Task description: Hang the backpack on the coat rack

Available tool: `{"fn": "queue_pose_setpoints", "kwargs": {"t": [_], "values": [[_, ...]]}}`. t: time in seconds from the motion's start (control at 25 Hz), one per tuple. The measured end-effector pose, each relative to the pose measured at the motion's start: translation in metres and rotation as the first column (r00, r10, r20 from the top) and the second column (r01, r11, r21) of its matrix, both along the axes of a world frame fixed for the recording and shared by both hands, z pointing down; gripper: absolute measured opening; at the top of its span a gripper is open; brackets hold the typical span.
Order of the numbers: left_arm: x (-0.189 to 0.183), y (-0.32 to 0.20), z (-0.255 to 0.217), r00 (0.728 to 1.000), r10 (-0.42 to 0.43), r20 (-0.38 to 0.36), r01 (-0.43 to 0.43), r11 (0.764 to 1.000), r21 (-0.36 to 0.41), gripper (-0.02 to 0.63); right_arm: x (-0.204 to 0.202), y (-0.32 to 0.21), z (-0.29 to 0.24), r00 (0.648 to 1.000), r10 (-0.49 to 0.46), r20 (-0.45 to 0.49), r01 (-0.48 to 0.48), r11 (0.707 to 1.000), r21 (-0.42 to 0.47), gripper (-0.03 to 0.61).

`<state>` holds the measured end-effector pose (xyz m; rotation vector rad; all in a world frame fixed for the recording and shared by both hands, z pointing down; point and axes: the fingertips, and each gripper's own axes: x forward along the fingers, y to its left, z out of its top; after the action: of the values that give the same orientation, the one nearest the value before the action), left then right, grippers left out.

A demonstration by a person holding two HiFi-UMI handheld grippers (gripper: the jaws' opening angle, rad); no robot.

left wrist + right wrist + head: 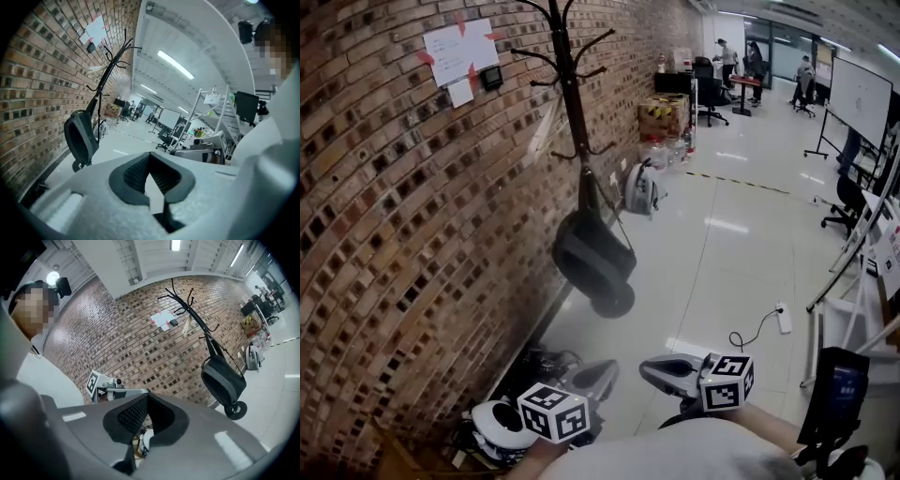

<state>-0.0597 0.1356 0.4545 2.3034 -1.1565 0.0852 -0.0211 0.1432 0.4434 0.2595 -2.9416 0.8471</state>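
Observation:
The dark backpack [592, 258] hangs by its strap from a low hook of the black coat rack [572, 103] against the brick wall; its bottom end looks blurred. Both grippers are far back from it, close to my body. My left gripper [592, 379] and right gripper [661, 372] are shut with nothing between their pads. In the left gripper view the backpack [80, 136] hangs on the rack [108, 70] beyond the shut left gripper [150, 176]. The right gripper view shows the backpack [224, 379], the rack [192, 315] and the shut right gripper [146, 416].
White papers [459, 52] are taped to the brick wall. A grey bag [640, 190] and cardboard boxes [664, 117] stand past the rack. Clutter with a white helmet [499, 424] lies at the wall's foot. A power strip [784, 319] is on the floor; a whiteboard [860, 94] stands right.

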Motion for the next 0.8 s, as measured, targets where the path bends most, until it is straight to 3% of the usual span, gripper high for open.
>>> {"fn": "queue_pose_setpoints", "kwargs": {"t": [0.24,0.8], "values": [[-0.004,0.032,-0.004,1.000,0.012,-0.017,-0.012,1.000,0.002,0.000,-0.005,0.032,-0.003,1.000,0.007,-0.028,-0.006,0.999,0.032,0.000],[-0.016,0.049,0.006,0.999,0.032,-0.042,-0.032,0.999,0.008,0.000,-0.017,0.047,0.008,0.999,0.026,-0.035,-0.025,0.999,0.026,0.000]]}}
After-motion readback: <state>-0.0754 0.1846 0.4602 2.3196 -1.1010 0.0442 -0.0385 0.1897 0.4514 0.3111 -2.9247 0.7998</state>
